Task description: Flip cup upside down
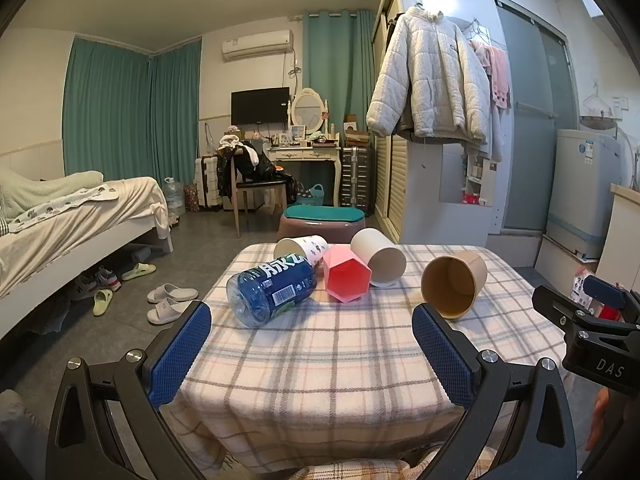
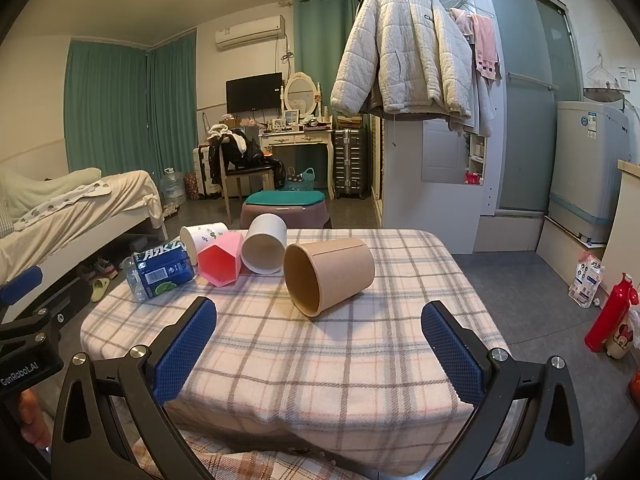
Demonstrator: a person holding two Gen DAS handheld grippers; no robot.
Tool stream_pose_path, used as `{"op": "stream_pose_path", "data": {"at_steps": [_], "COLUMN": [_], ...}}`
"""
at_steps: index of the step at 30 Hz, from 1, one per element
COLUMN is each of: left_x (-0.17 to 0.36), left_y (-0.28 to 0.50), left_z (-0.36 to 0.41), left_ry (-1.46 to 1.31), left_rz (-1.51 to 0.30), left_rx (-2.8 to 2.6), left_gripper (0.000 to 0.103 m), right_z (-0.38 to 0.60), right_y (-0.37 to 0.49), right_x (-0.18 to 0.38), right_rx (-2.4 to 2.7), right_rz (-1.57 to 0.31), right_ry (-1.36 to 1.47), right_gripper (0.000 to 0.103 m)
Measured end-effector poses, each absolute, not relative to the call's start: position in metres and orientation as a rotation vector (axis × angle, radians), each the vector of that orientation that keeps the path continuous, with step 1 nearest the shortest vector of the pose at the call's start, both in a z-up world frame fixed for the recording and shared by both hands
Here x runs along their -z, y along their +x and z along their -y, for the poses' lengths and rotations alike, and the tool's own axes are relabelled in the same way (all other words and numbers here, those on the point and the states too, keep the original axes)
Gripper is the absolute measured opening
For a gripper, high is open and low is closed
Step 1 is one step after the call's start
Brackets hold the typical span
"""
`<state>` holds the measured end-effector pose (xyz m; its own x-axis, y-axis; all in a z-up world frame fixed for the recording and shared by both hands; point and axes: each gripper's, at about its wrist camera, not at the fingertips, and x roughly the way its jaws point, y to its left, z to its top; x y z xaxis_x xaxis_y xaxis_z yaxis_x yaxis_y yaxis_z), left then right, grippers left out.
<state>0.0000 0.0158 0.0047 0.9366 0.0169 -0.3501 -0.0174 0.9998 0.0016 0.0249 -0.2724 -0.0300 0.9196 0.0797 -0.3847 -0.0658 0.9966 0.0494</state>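
Observation:
Several cups lie on their sides on the plaid-clothed table (image 1: 320, 360): a brown paper cup (image 1: 454, 289) at the right, a white cup (image 1: 379, 257), a pink hexagonal cup (image 1: 346, 278) and a patterned white paper cup (image 1: 302, 249) at the back. My left gripper (image 1: 312, 344) is open and empty over the near table edge. In the right wrist view the brown cup (image 2: 328, 276) lies mouth toward me, with the white cup (image 2: 265, 249), pink cup (image 2: 221, 262) and patterned cup (image 2: 202, 238) to its left. My right gripper (image 2: 320, 346) is open and empty, short of the brown cup.
A blue-labelled plastic bottle (image 1: 271, 289) lies on its side at the table's left (image 2: 160, 272). A purple stool with a green cushion (image 1: 322, 218) stands behind the table. A bed (image 1: 72, 216) is at left, slippers (image 1: 168, 300) on the floor, a red bottle (image 2: 610, 314) at right.

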Motion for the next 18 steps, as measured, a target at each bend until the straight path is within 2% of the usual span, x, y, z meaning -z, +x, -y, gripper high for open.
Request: {"op": "stream_pose_path", "data": {"at_steps": [18], "left_x": [-0.0037], "left_y": [0.0006], "left_z": [-0.0175], "left_ry": [-0.004], "left_rz": [-0.360], "left_rx": [-0.018], "left_gripper": [0.103], "right_z": [0.2696], "right_y": [0.0247], "right_x": [0.0271], "right_rx": [-0.075], "right_rz": [-0.398], "right_ry": [0.035], "right_gripper": [0.103]}}
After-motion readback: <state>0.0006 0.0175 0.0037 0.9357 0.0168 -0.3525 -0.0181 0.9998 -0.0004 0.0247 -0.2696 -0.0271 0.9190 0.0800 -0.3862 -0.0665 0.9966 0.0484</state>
